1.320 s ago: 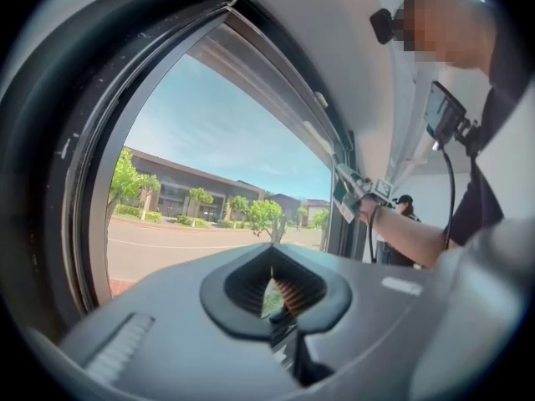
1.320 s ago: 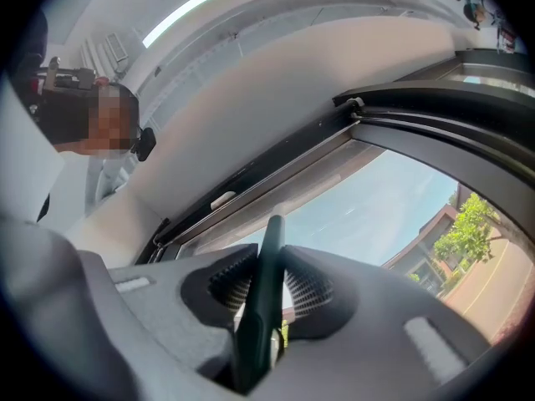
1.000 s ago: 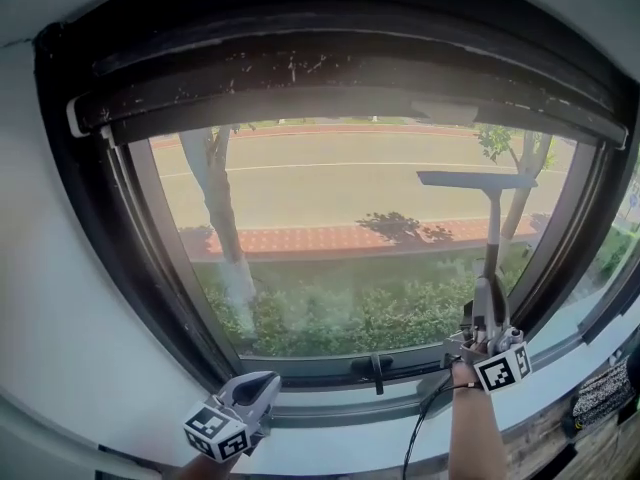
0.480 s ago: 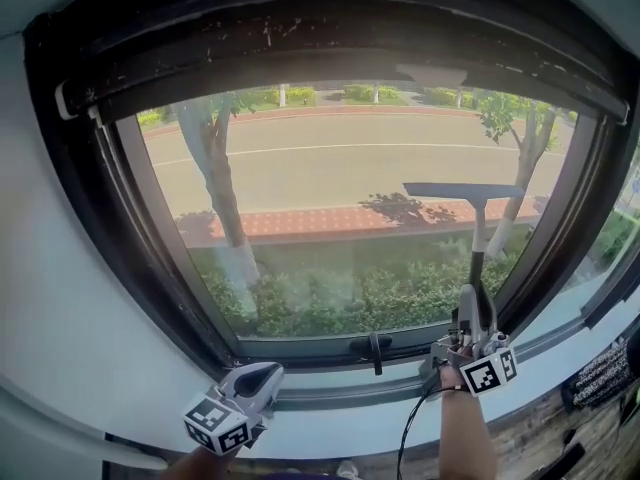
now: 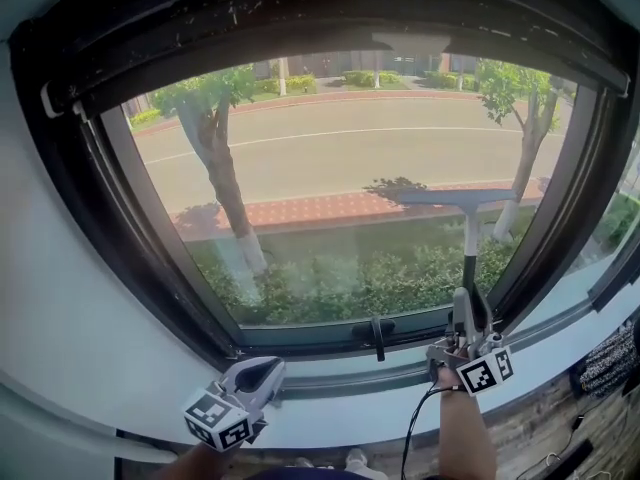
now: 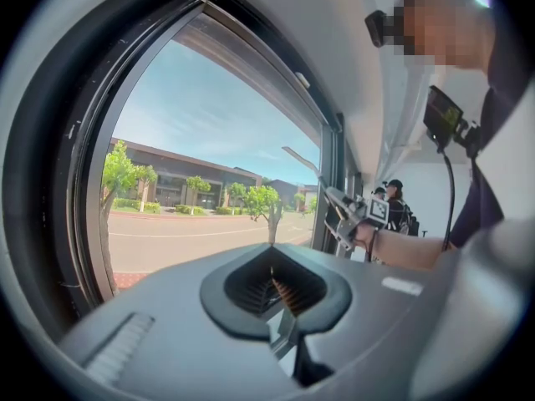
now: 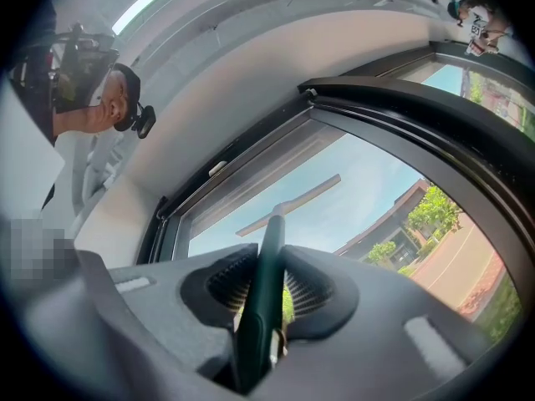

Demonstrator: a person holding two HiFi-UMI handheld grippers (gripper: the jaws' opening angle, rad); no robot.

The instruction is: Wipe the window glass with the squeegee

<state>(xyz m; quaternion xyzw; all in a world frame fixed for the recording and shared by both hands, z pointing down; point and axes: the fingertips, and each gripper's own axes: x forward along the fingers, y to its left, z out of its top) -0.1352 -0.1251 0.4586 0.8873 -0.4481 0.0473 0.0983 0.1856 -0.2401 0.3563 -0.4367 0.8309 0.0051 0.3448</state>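
My squeegee (image 5: 470, 238) has slid lower on the window glass (image 5: 320, 168). From my head, its blade lies across the pane's right side, with my right gripper (image 5: 467, 313) beneath and my left gripper (image 5: 262, 373) low, well apart. Left gripper view: jaws together, nothing between. Right gripper view: jaws clamped on the squeegee's handle.

The squeegee (image 5: 468, 230) has slid down the window glass (image 5: 330, 158). A second ago its blade lay against the road, above the brick path (image 5: 300, 211); now it lies across the path itself. The right claw (image 5: 467, 296), clamped on the handle, has dropped with it, coming nearer the lower window frame (image 5: 320, 336) and drifting a little to the left. More of the road's far side now shows at the top of the pane.
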